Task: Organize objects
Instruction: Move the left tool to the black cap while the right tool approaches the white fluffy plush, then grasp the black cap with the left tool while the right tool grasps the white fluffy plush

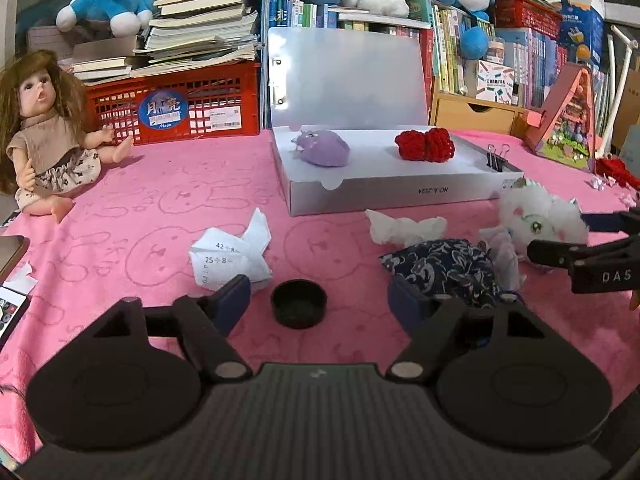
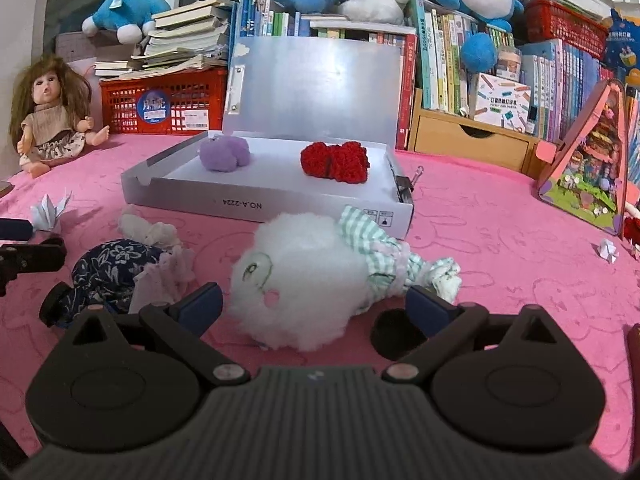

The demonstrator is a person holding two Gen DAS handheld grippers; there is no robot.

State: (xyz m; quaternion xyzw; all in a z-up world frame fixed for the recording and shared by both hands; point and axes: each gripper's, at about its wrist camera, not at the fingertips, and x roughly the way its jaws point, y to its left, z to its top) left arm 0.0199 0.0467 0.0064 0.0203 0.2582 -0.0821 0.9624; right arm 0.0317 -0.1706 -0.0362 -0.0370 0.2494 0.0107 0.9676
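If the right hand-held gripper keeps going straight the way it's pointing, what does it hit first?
Most likely the white plush toy, lying between the open fingers of the right hand-held gripper; the box sits behind it.

Even indoor light, fisheye-bent edges

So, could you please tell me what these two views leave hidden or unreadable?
- Black cap, right wrist view: partly hidden behind a gripper finger.
- Binder clip, right wrist view: mostly hidden by the box wall.
- Red yarn item, left wrist view: cut off by the frame edge.
- Crumpled worksheet, left wrist view: most print is unreadable.
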